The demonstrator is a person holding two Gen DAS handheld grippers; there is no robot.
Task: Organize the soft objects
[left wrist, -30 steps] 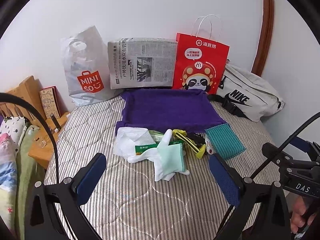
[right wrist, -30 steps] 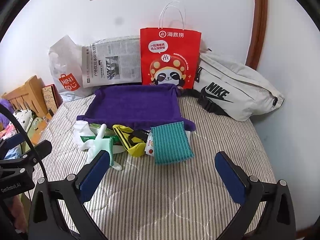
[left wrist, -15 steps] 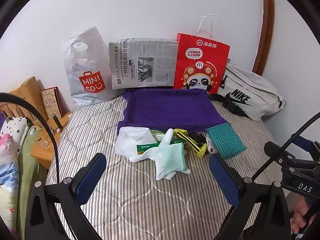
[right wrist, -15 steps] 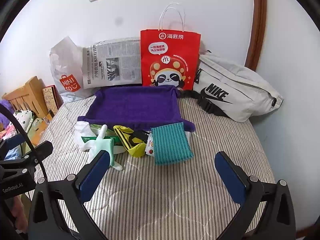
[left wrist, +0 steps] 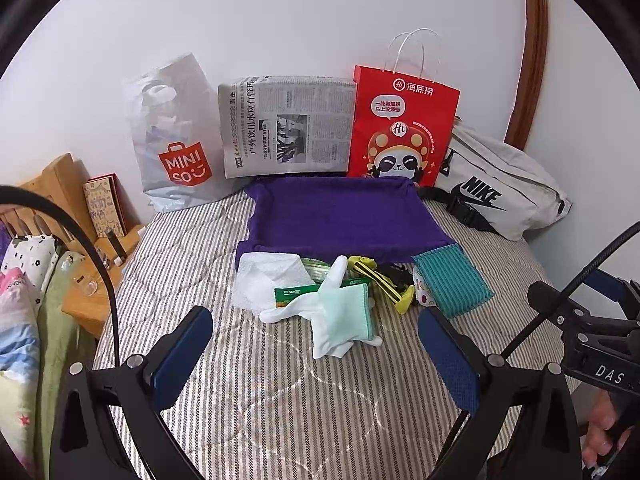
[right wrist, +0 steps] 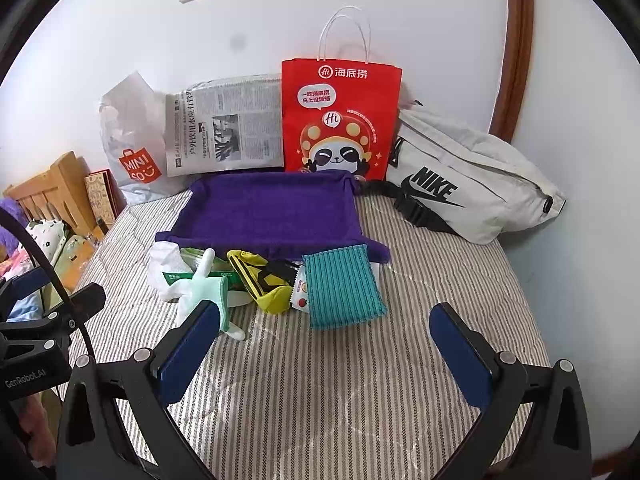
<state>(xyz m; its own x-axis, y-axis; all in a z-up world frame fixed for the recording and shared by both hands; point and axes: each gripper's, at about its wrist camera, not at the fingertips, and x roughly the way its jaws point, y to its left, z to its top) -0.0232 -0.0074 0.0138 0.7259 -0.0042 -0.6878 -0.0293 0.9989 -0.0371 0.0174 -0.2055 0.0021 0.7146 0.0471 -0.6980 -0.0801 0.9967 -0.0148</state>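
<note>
A purple cloth tray (left wrist: pixel 344 216) (right wrist: pixel 272 212) lies on the striped bed. In front of it sits a row of soft items: a white cloth (left wrist: pixel 268 280) (right wrist: pixel 162 264), a mint and white glove (left wrist: pixel 340 312) (right wrist: pixel 200 292), a green packet (left wrist: pixel 296 294), a yellow and black item (left wrist: pixel 384 284) (right wrist: pixel 264 284) and a teal ribbed cloth (left wrist: pixel 452 284) (right wrist: pixel 342 284). My left gripper (left wrist: pixel 316 356) is open and empty, just short of the glove. My right gripper (right wrist: pixel 326 352) is open and empty, just short of the teal cloth.
Against the wall stand a white Miniso bag (left wrist: pixel 172 140), a folded newspaper (left wrist: pixel 286 124), a red paper bag (left wrist: pixel 400 128) and a grey Nike bag (left wrist: pixel 496 188). A wooden bedside stand (left wrist: pixel 84 280) with small items is at the left. The striped mattress (left wrist: pixel 280 400) extends toward me.
Both views have shifted very slightly; the objects on the bed have not moved and both grippers stay open.
</note>
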